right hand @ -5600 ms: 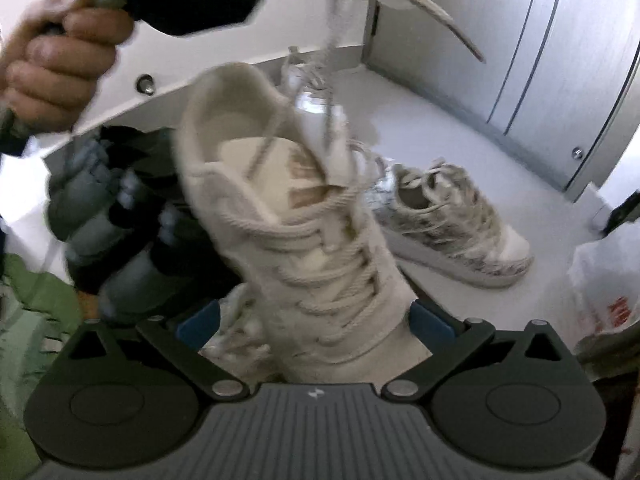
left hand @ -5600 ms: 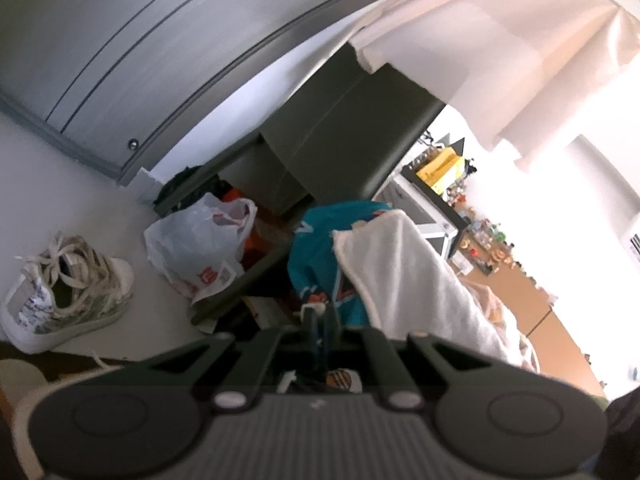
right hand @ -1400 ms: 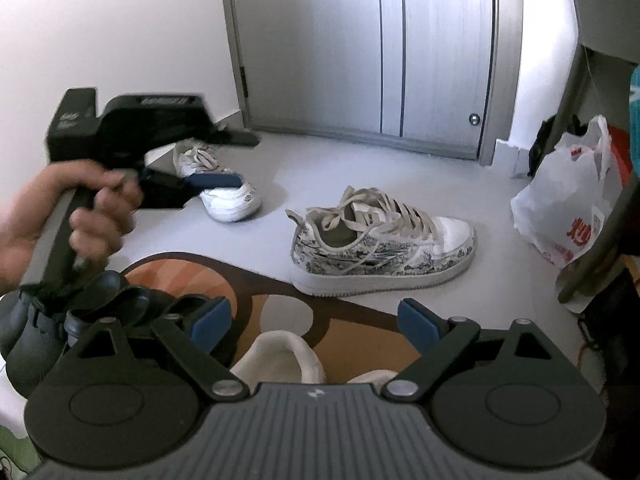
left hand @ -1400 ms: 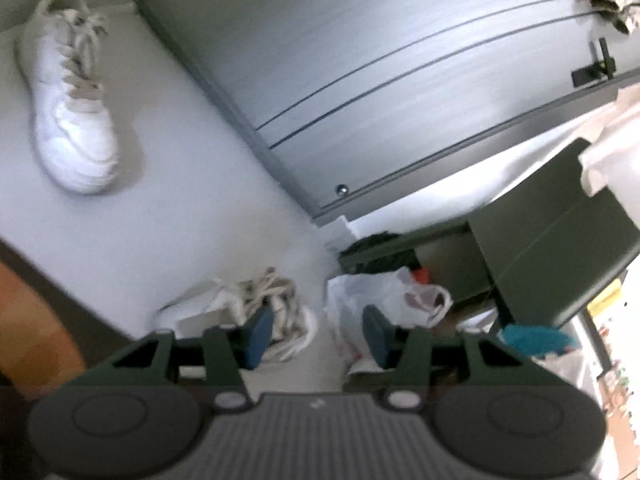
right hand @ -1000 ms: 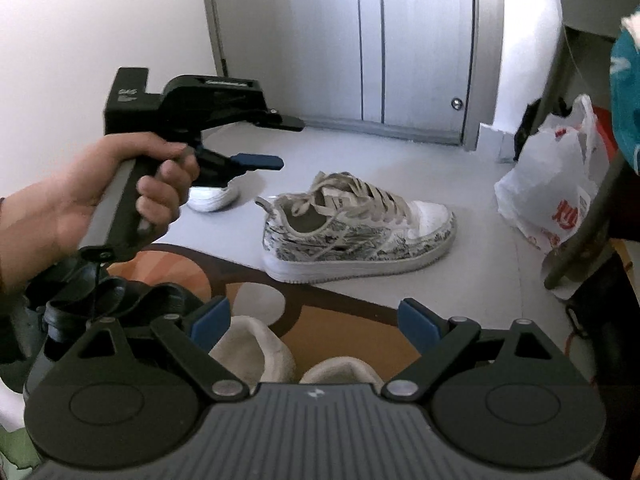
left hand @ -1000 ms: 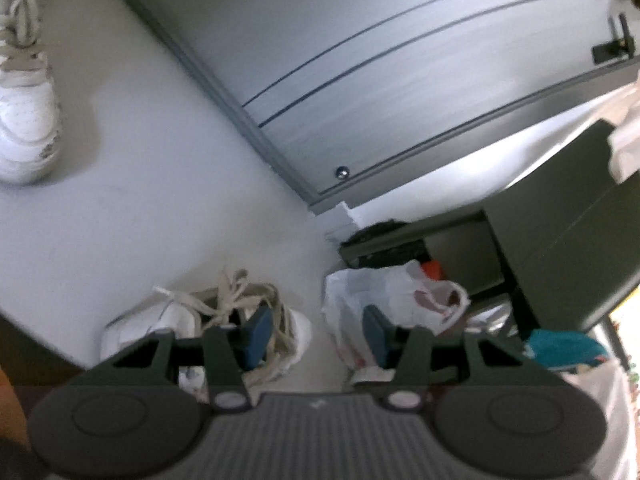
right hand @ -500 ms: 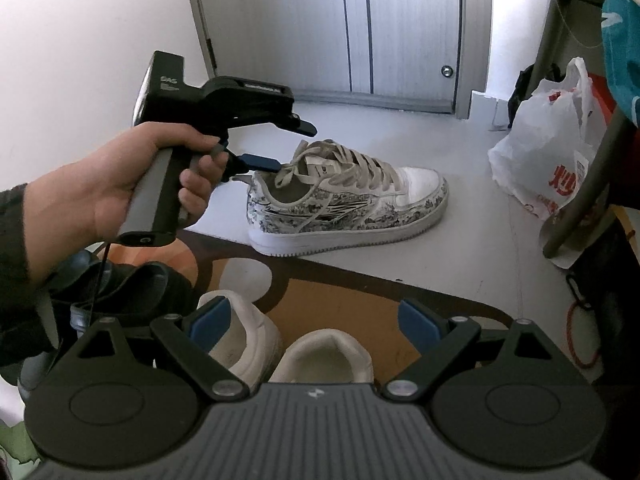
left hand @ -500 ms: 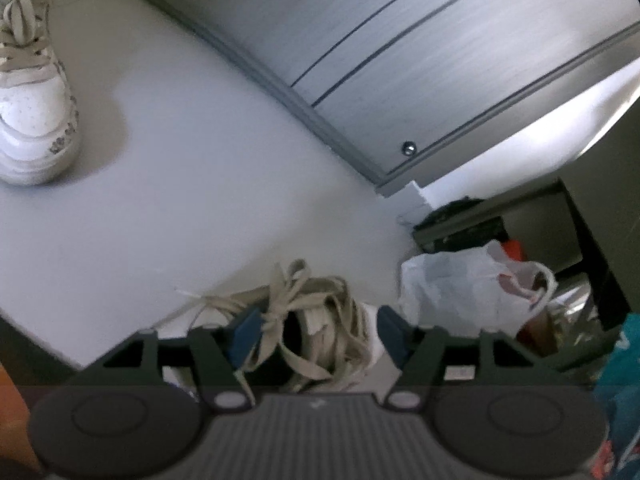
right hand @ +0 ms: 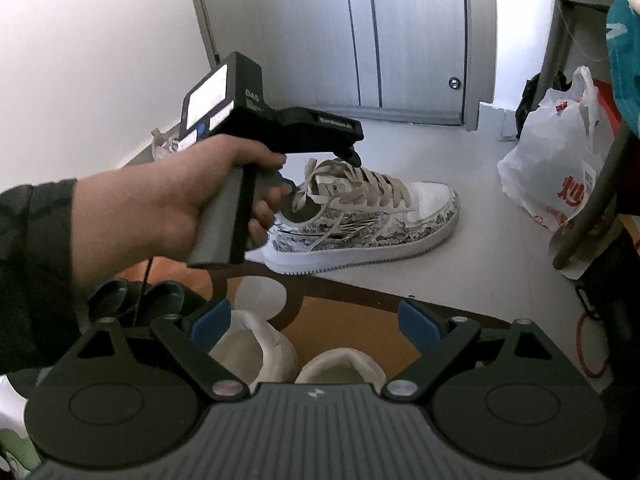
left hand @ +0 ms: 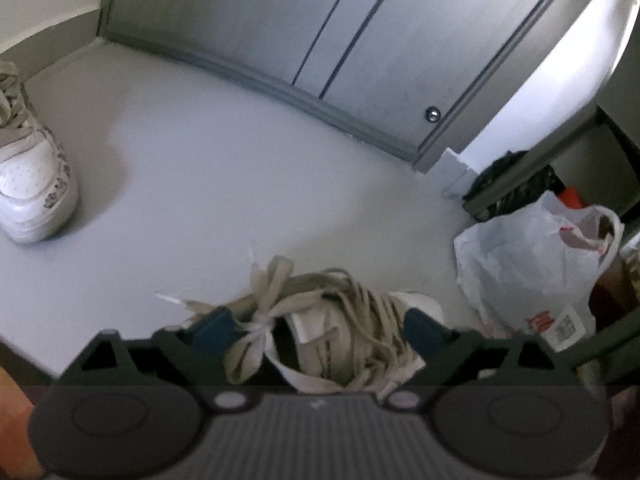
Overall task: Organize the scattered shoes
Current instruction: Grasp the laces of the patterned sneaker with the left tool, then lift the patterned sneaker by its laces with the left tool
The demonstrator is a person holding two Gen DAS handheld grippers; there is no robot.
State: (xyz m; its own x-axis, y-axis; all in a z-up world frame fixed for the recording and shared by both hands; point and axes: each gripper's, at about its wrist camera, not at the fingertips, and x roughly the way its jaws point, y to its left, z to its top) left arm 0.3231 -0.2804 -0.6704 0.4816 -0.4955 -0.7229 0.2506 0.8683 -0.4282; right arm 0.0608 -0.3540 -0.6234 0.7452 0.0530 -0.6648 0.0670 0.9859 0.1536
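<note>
A patterned white sneaker [right hand: 360, 220] with beige laces lies on the grey floor, toe to the right. My left gripper [left hand: 320, 330] is open with its blue pads either side of that sneaker's laced collar [left hand: 328, 320]; it also shows from outside in the right wrist view [right hand: 320, 168], held by a hand. The matching sneaker [left hand: 28, 184] lies at the far left by the wall. My right gripper [right hand: 316, 320] is open and empty above the heels of two cream shoes [right hand: 260, 344] standing side by side on a brown and orange mat [right hand: 352, 320].
A white plastic bag [right hand: 560, 168] sits at the right beside a dark chair leg [right hand: 592, 200]. Grey sliding doors [right hand: 400, 40] close the back. Dark shoes [right hand: 152, 296] lie at the left on the mat. Open grey floor [left hand: 220, 184] lies between the two patterned sneakers.
My left gripper has come down and forward onto the patterned sneaker, so its pads now flank the laces. My right gripper has stayed open over the cream shoes.
</note>
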